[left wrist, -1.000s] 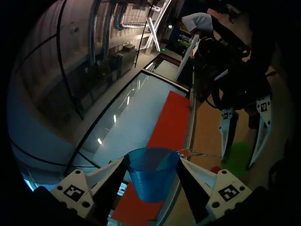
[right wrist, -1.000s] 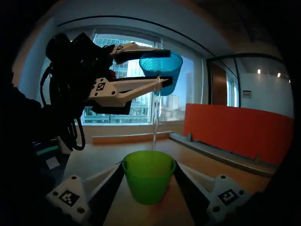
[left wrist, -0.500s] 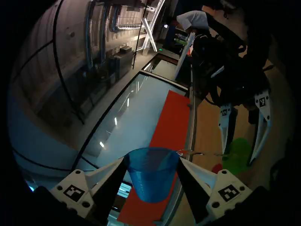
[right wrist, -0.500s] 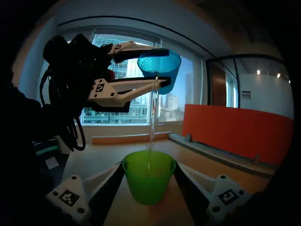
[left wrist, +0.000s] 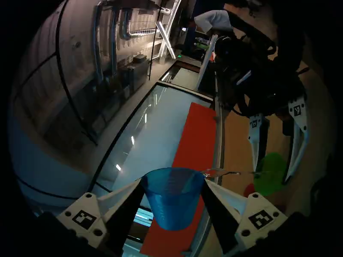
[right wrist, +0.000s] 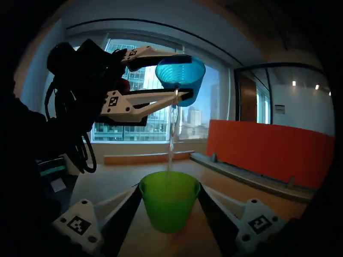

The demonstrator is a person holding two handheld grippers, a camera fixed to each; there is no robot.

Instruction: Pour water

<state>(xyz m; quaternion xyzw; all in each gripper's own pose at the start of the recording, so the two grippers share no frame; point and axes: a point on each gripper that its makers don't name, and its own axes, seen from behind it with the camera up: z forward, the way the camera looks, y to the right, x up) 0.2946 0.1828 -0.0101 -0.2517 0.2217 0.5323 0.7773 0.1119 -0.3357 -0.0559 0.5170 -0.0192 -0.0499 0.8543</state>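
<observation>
My left gripper (left wrist: 172, 195) is shut on a blue cup (left wrist: 173, 202), which lies tipped on its side high above the table. In the right gripper view the same blue cup (right wrist: 180, 77) hangs over a green cup (right wrist: 169, 204), and a thin stream of water (right wrist: 170, 139) falls from its rim into the green cup. My right gripper (right wrist: 169, 205) is shut on the green cup, which stands upright on the wooden table (right wrist: 107, 184). The left gripper view shows the green cup (left wrist: 270, 173) between the right gripper's white fingers (left wrist: 256, 143).
An orange partition (right wrist: 274, 147) runs along the table's right side with a grey rail (right wrist: 240, 170) at its foot. A large window (right wrist: 141, 115) stands behind. Cables and dark gear (right wrist: 73, 98) sit by the left gripper. Small items (right wrist: 55, 175) lie at the table's left.
The blue cup has shifted slightly left and tipped a little more. The water stream has moved left with it and still falls into the green cup, which has stayed put.
</observation>
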